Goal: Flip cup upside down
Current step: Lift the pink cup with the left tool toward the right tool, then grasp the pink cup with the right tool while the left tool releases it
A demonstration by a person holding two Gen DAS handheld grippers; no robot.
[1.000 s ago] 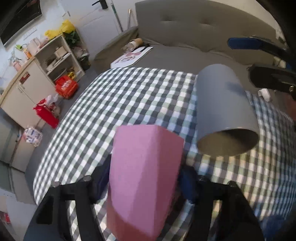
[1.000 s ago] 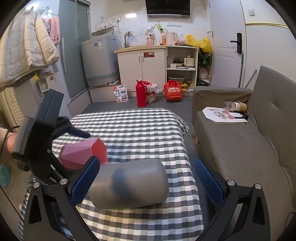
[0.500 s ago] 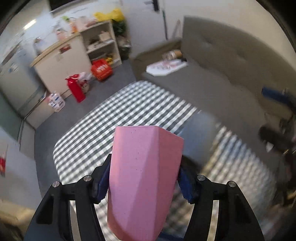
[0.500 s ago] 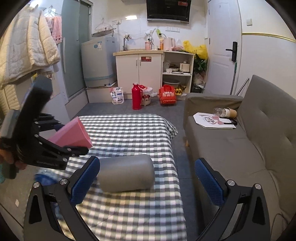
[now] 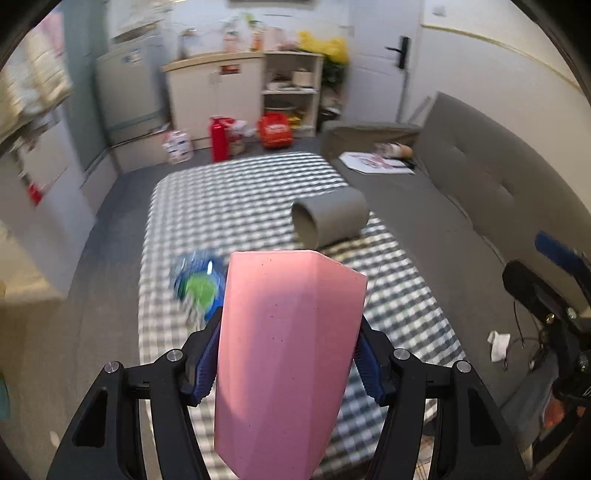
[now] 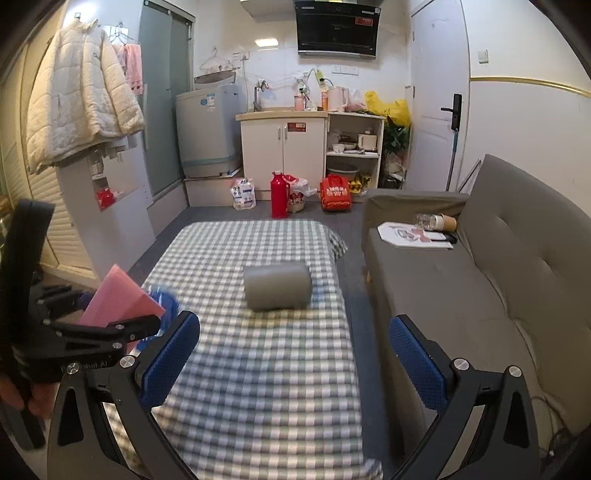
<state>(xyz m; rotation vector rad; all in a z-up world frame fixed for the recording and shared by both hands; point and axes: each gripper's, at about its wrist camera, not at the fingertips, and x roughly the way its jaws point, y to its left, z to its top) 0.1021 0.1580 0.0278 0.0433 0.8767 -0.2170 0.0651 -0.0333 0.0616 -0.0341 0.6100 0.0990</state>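
Barely legible: white lettering (image 6: 88, 365) along the black body of the left gripper (image 6: 110, 306), ends in what looks like "AI", the start covered. Too small or blurred to read: white characters on the red bag (image 6: 334, 194), the red label (image 6: 297, 126) on the cabinet door, the blue sticker (image 6: 207, 101) on the washing machine, stickers on the range hood (image 6: 338, 27), print on the white packet (image 6: 243, 194).
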